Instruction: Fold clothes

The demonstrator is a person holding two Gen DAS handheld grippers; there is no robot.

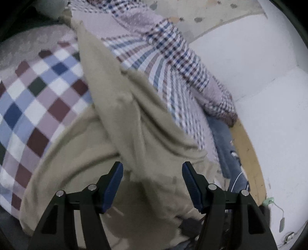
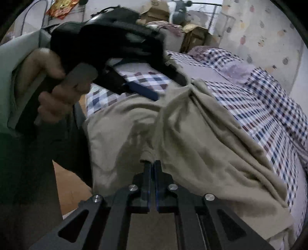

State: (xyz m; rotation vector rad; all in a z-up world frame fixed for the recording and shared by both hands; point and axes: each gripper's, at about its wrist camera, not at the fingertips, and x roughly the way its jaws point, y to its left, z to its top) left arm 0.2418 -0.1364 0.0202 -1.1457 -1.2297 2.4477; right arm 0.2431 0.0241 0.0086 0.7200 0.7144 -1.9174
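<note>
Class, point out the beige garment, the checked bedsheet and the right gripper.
beige garment (image 2: 202, 138), right wrist view, its bunched middle.
checked bedsheet (image 1: 38, 100), left wrist view, bare patch.
right gripper (image 2: 152, 165), right wrist view, between its closed fingertips.

A bed (image 2: 265, 107) fills most of the room, covered with a checked sheet (image 1: 34, 90) in white, blue, maroon and dark green squares. Beyond it a pale wall (image 2: 269, 38) carries small fruit-like prints. White panels (image 1: 259, 63) with a seam between them stand along the bed's far side in the left wrist view, above a strip of yellowish wooden floor (image 1: 248, 153). More of the orange-brown floor (image 2: 65, 182) shows at the bed's near edge. At the back of the room cardboard boxes (image 2: 157, 9) are stacked among other clutter, beside a metal rail. A red and gold decoration (image 2: 61, 7) hangs high on the left. The light is dim and even.
</note>
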